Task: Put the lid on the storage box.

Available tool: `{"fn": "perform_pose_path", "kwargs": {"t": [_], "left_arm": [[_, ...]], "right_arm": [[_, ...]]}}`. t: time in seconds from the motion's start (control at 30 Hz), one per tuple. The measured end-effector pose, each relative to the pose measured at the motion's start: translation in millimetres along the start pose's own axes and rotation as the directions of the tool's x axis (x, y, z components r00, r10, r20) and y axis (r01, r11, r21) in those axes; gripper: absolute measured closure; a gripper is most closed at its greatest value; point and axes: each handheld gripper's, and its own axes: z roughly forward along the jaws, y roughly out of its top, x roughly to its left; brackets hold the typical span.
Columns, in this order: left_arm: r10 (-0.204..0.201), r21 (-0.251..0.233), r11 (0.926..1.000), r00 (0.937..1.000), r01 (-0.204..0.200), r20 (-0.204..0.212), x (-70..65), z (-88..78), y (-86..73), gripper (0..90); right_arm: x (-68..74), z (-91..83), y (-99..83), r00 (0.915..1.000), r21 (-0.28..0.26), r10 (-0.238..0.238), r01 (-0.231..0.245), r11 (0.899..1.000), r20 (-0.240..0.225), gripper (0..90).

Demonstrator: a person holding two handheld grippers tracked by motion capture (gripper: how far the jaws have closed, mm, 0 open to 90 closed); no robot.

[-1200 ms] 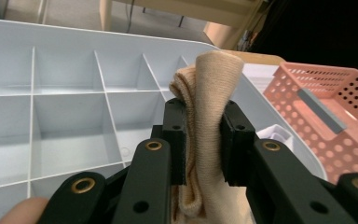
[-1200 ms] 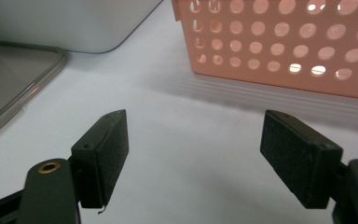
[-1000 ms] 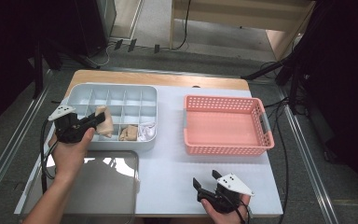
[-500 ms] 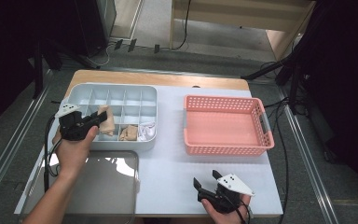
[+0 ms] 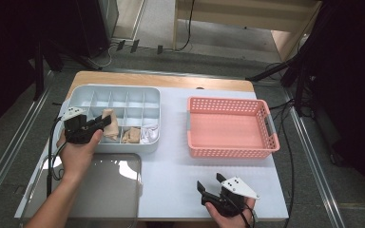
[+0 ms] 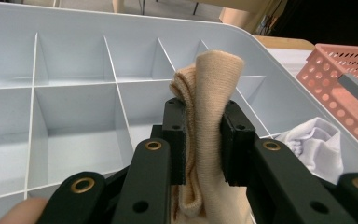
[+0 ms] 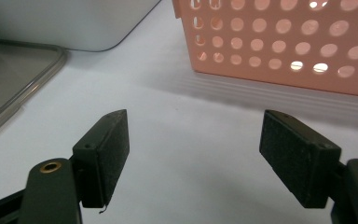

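White tabletop is sitting over a grey floor with cables. All places below are given relative to the pale grey plastic divided organiser tray, standing on the person's left side of the tabletop.

Biggest thing beside it: the salmon-pink perforated plastic basket, standing well apart to the right, nothing lying in it. Clear flat plastic lid is lying just in front of the tray's near edge.

What has changed: over the last second the left gripper with its hand has been sliding a little leftward and toward the tray's near-left corner, carrying the beige rolled knit sock along. The sock is now sitting in the tray's near row, left of the second beige sock bundle and the crumpled white cloth piece, which are both lying in near-right compartments. Left jaws are clenched on the beige sock, pads pressing both sides; grip width has not been changing.

My read: the sock is being lifted out or shifted within the tray, not released; which of the two I cannot tell. Transfer toward the basket is likely the job, barely started.

Right gripper is resting well in front and right of the tray, near the table's front edge, unmoved since a second ago. Jaws spread wide, nothing between them, so released and idle.
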Motion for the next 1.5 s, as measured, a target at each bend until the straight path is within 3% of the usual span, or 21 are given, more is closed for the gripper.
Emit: {"fn": "perform_pose_path", "kwargs": {"t": [0.87,1.03,1.13,1.2,1.33,1.5], "left_arm": [[0.026,0.074,0.9969,0.9996,-0.027,0.008,1.3,5.4,-12.8,74.7],[0.038,0.12,0.9919,0.9989,-0.041,0.026,0.9,5.9,-10.3,73.8],[0.018,0.14,0.9899,0.9992,-0.023,0.037,1.6,6.6,-8.7,72.4],[0.013,0.152,0.9881,0.9986,-0.021,0.05,2.9,6.9,-7.4,69.3],[-0.004,0.15,0.9887,0.9988,-0.004,0.049,4.4,5.9,-5.1,54.6],[-0.018,0.131,0.9913,0.9987,0.011,0.047,5.3,1.3,0.2,47.9]], "right_arm": [[1.0,1.5,-0.8,1.0,0.002,0.0,0.0,1.0,-0.006,24.6],[1.1,2.1,-0.9,0.9999,0.002,-0.004,0.004,1.0,-0.009,24.6],[1.5,2.4,-0.9,0.9999,0.002,-0.005,0.005,1.0,-0.009,24.7],[1.6,2.3,-0.9,0.9999,0.003,-0.004,0.004,1.0,-0.009,24.7],[1.1,2.1,-0.8,1.0,0.001,0.0,0.0,1.0,-0.01,24.6],[0.5,2.1,-0.8,0.9999,0.002,0.003,-0.003,1.0,-0.01,24.7]]}}
